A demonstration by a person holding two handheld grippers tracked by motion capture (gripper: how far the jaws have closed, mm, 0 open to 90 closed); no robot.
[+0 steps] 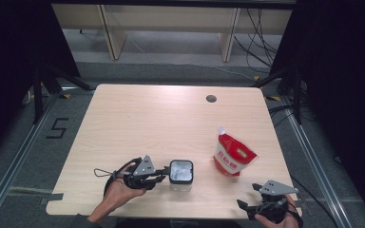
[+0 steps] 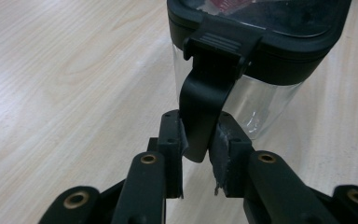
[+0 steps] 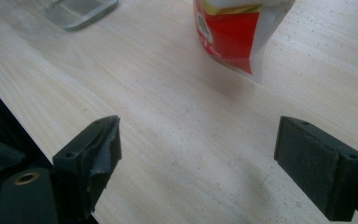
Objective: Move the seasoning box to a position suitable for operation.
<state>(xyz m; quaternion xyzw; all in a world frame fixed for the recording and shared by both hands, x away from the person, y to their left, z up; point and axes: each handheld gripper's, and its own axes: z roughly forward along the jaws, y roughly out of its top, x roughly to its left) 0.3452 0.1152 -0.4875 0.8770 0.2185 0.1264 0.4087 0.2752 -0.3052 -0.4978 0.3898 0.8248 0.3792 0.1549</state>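
A clear square container (image 1: 181, 173) with a black lid (image 2: 261, 42) stands near the table's front edge. A black latch (image 2: 205, 102) hangs down from the lid's rim on the side facing my left gripper (image 1: 164, 173). That gripper (image 2: 198, 140) is shut on the latch, one pad against each face of it. A red and white pouch (image 1: 233, 156) stands upright to the right of the container. My right gripper (image 1: 247, 195) rests at the front right corner of the table, open. Between its jaws (image 3: 196, 149) is bare wood, with the pouch (image 3: 233, 32) beyond them and the container's base (image 3: 74, 11) at the upper left.
The light wooden table (image 1: 147, 118) has a small round hole (image 1: 211, 99) near its far edge. Dark floor, rails and cables surround it, with wooden furniture legs behind. The front edge runs close under both hands.
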